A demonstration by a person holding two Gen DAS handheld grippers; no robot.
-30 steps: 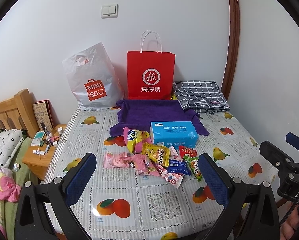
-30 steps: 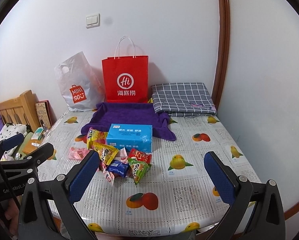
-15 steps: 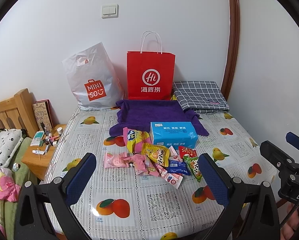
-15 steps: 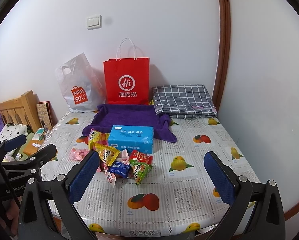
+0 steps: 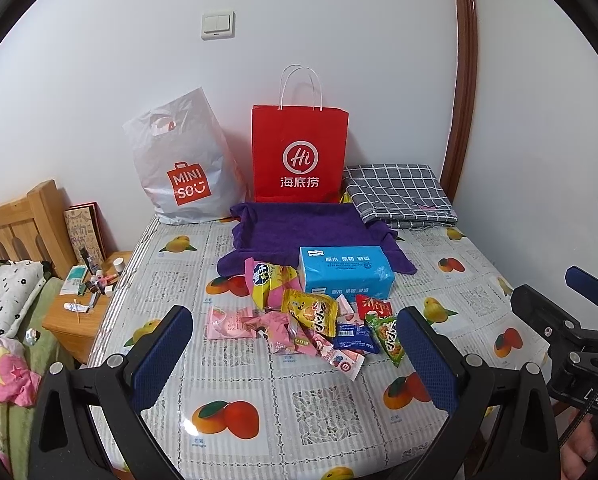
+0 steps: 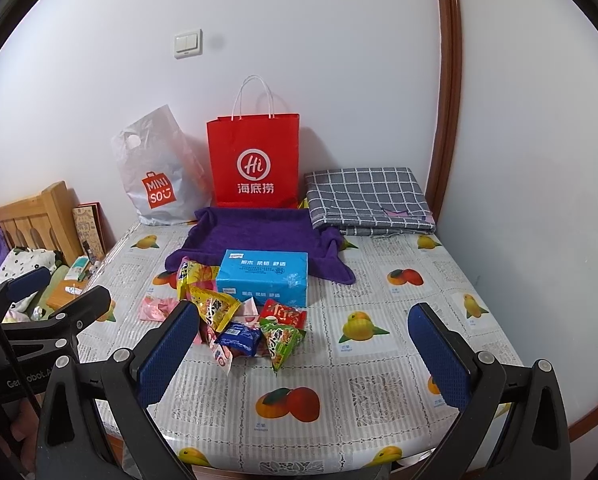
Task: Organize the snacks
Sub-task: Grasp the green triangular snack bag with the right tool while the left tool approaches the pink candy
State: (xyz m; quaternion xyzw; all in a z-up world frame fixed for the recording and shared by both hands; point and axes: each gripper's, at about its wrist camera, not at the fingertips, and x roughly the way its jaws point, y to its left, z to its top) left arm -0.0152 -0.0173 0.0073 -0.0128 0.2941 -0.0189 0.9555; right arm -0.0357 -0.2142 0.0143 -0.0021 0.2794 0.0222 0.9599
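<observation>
Snacks [image 5: 299, 320] sit in a loose overlapping heap mid-table [image 5: 323, 412], touching the front of the tissue box [image 5: 345, 276], so nothing looks sorted yet. Left gripper [image 5: 295, 364] and right gripper [image 6: 305, 352] both hang short of the heap with jaws wide apart and empty, probably staged for a first pick. Purple towel [image 5: 303, 228] spread flat behind the box, just before the red bag [image 5: 299, 152], looks like the drop zone; that's a guess.

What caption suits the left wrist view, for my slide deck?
Open left tongs hover before a snack pile on a fruit-print table.
</observation>
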